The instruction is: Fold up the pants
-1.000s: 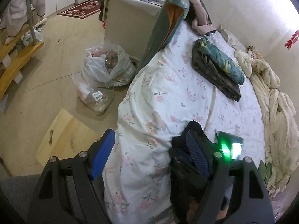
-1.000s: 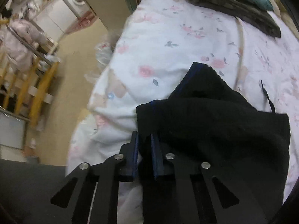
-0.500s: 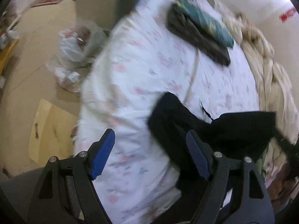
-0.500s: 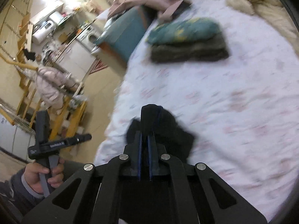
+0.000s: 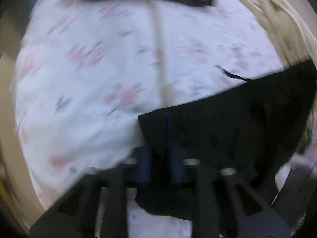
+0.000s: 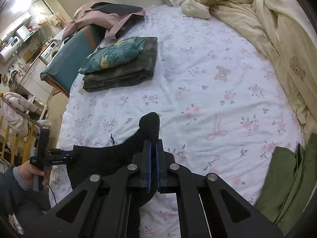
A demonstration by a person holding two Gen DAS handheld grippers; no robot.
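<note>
Both your left gripper [image 5: 158,166] and right gripper [image 6: 153,158] are clamped on the black pants [image 6: 103,158]; the left, blurred, apparently bites shallow—tension may slip it.

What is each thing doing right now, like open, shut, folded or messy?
Left tool: just closed, shut on the black pants.
Right tool: shut on the black pants.
Black pants: held up between both tools, not folded yet.
Grey blanket: folded, flat on the bed.
Teal flowered bundle: folded, on top of the grey blanket.
Cream quilt: rumpled, pushed to the bed's edge.
Green cloth: lying loose on the bed.
</note>
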